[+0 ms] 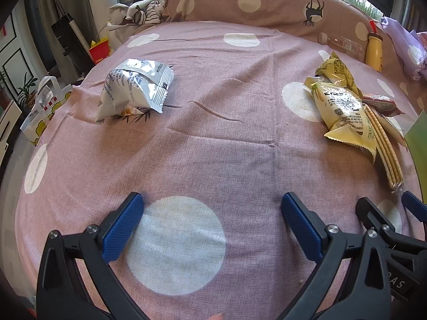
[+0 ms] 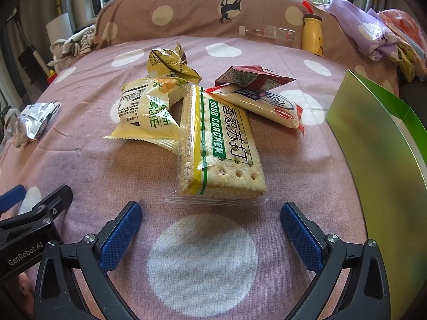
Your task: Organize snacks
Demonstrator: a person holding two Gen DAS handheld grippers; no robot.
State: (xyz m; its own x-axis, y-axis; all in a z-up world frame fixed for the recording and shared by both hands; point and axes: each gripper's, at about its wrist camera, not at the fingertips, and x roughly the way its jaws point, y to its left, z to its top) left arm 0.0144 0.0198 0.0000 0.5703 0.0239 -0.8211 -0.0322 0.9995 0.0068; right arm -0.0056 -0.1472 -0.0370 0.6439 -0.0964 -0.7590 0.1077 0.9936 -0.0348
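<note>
Snacks on pink dotted sheet (image 2: 88, 170). Right gripper (image 2: 210, 214): fingers spread wide, empty, hovering over a white dot. Cracker pack (image 2: 217, 149) at 12 o'clock, just beyond the fingertips. Yellow bag (image 2: 145, 114) touches it at 11; white packet (image 2: 260, 105) at 1, red packet (image 2: 252, 78) on top. Green box (image 2: 379, 144) at 3. Left gripper (image 1: 212, 204): fingers wide apart, empty. Silver bag (image 1: 134, 89) alone at 11, well apart from the pile.
</note>
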